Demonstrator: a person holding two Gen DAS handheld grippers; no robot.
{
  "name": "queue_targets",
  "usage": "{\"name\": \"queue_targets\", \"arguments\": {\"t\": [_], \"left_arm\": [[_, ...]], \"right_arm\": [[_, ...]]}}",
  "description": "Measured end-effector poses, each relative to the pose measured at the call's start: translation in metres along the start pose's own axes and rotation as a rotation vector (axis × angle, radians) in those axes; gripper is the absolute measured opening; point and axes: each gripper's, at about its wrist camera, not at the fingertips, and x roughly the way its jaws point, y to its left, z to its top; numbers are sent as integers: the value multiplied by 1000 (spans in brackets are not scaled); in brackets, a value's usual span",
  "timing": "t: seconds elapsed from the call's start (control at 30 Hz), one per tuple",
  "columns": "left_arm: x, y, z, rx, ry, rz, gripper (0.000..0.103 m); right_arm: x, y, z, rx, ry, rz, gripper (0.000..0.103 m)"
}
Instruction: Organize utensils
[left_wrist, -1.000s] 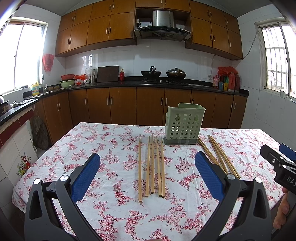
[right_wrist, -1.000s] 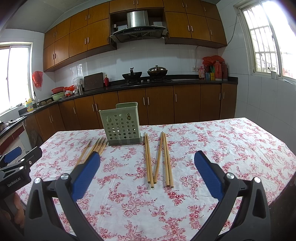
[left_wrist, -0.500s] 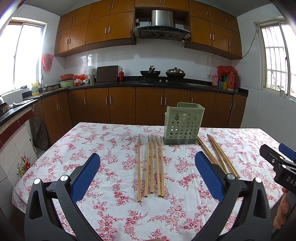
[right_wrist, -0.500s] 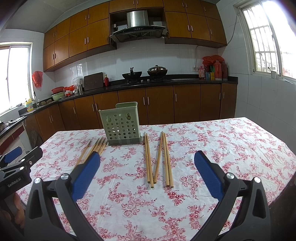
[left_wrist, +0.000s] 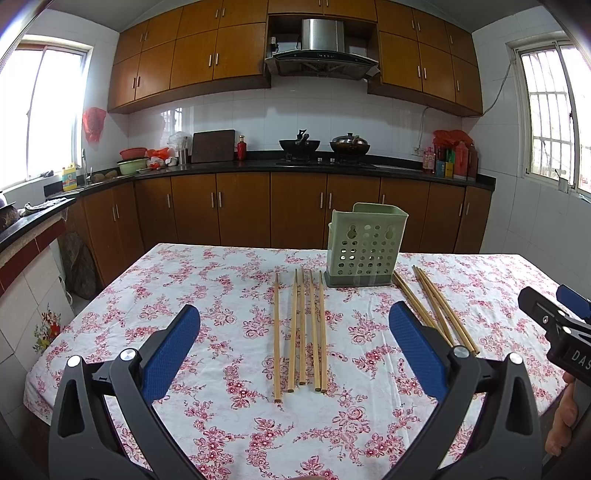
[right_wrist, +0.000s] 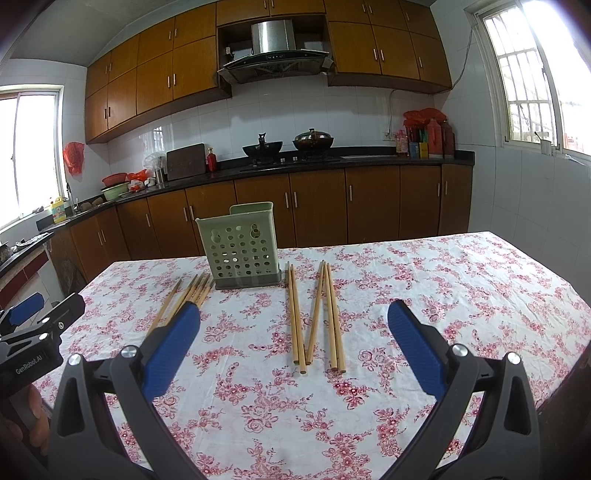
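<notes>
Left gripper: your jaws are spread wide and hold nothing. They hang above the worktop.
Left chopsticks: five sticks lie flat, side by side, right in line with the gap of your jaws, a bit ahead of them.
Right gripper: your jaws are spread wide too, and hold nothing.
Right chopsticks: five sticks lie ahead of your jaws, in line with the gap. One leans across the others.
Green holder: it stands upright between the two bunches, at their far ends.
Worktop: a white cloth with red flowers covers it.
Room: a kitchen with brown cupboards, and two pans on the stove.
</notes>
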Motion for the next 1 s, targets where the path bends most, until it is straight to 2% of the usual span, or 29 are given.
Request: {"name": "queue_targets", "arguments": {"t": [0.2, 0.43, 0.47, 0.53, 0.57, 0.6, 0.7, 0.77, 0.87, 1.0], "left_arm": [[7, -1, -3, -9, 31, 8, 101], [49, 23, -9, -93, 204, 50, 101], [59, 33, -9, -122, 244, 54, 101], [72, 46, -10, -166, 293, 42, 101], [79, 54, -11, -187, 317, 41, 101], [83, 56, -11, -193, 327, 42, 101], [94, 65, -11, -186, 349, 59, 100], [102, 68, -11, -166, 366, 67, 97], [115, 68, -13, -152, 410, 56, 86], [132, 66, -18, -140, 446, 47, 81]], "right_arm": [[7, -4, 1, 15, 29, -9, 99], [59, -39, -5, 99, 197, -111, 99], [67, -45, -5, 115, 223, -116, 95], [92, -58, -3, 151, 293, -120, 82], [104, -63, -3, 167, 326, -113, 72], [113, -66, -3, 175, 354, -104, 62], [149, -70, -7, 186, 447, -67, 42], [167, -68, -8, 163, 482, -61, 35], [193, -64, -14, 133, 534, -53, 26], [212, -59, -22, 109, 570, -54, 22]]}}
